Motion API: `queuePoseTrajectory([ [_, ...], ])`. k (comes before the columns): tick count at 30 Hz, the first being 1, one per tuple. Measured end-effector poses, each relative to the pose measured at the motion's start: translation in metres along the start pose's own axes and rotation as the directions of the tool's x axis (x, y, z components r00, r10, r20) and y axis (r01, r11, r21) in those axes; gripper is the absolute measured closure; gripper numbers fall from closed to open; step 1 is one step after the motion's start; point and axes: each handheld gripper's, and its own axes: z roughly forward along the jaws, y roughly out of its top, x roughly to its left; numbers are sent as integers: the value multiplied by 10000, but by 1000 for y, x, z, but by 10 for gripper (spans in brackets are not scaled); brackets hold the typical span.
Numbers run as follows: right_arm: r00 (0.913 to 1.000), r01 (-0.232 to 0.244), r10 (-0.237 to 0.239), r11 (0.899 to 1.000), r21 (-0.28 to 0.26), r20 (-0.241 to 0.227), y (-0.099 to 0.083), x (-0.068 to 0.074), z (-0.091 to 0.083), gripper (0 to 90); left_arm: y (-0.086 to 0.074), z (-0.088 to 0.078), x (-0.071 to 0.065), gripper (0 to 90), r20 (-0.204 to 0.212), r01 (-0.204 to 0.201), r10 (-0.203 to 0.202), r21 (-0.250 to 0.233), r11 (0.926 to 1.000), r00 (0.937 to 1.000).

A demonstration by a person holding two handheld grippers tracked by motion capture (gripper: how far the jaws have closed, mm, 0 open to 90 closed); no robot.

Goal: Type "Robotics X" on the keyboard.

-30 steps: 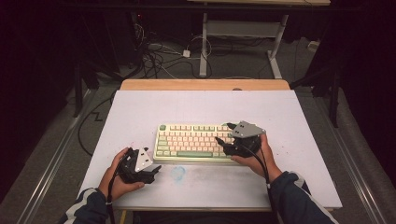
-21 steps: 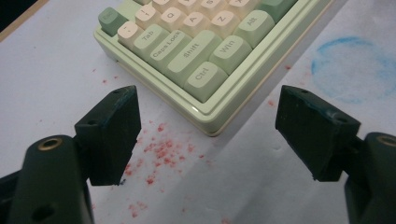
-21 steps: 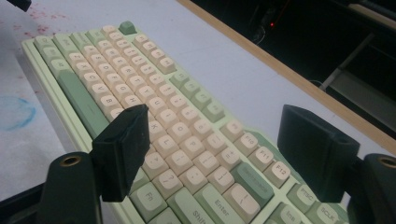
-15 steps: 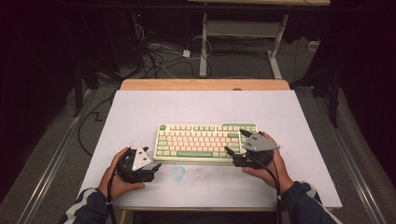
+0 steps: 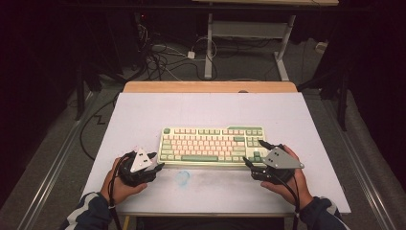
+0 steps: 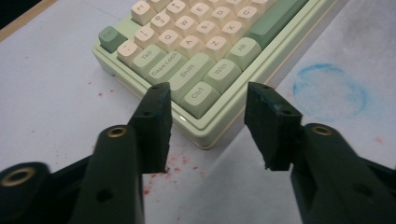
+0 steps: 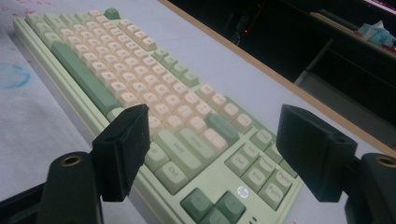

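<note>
The counter (image 5: 306, 120) is a pale grey-white sheet over a wooden top, whose bare wood shows along the far edge. Around it the room is dark, with cables (image 5: 163, 57) tangled on the floor beyond the far edge and a white-legged desk frame (image 5: 249, 33) behind them.

The keyboard (image 5: 213, 146), green and cream, lies flat near the middle of the counter, closer to the near edge. The left tool (image 5: 155, 163) sits at the keyboard's near left corner; its jaws have just been closing and stand half apart, with that corner between them but not pressed. The right tool (image 5: 253, 153) is at the keyboard's right end, jaws wide and astride that end, clear of the keys.

The left gripper view shows red specks (image 6: 180, 161) on the counter and a blue ring stain (image 6: 331, 88) near the keyboard's front edge; the high view gives the ring faintly. The right gripper view shows the key rows at a slant.
</note>
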Motion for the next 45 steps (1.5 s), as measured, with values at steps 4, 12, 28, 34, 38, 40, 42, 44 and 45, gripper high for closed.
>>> queuePoseTrajectory([
  [4,9997,-118,119,9999,-11,229,-9,3,-7,277,1,1,-2,722,388,-12,-2,360,9994,9992],
  [12,9998,207,-205,9987,470,-44,-21,16,-15,278,12,11,-14,868,833,6,-66,715,9974,9965],
  [28,9988,426,-402,9953,874,-287,-26,19,-8,280,36,62,-45,866,1150,-477,334,1241,9911,9928],
  [34,9984,482,-453,9942,960,-330,-28,18,-7,280,40,84,-56,866,1321,-556,366,1435,9881,9906],
  [38,9979,561,-525,9935,995,-380,-28,19,-6,280,39,96,-61,860,1301,-654,448,1587,9852,9905],
  [40,9976,596,-555,9929,1031,-417,-28,19,-6,281,39,101,-62,861,1293,-647,431,1679,9837,9907],
  [42,9976,641,-610,9925,1037,-327,-28,19,-6,285,37,106,-63,861,1289,-657,431,1763,9821,9907],
  [44,9982,558,-534,9933,1012,-260,-28,18,-6,285,36,109,-64,860,1241,-735,514,1805,9808,9909],
  [45,9984,521,-495,9933,1035,-277,-28,18,-6,285,36,110,-64,856,1260,-700,475,1808,9810,9909],
])
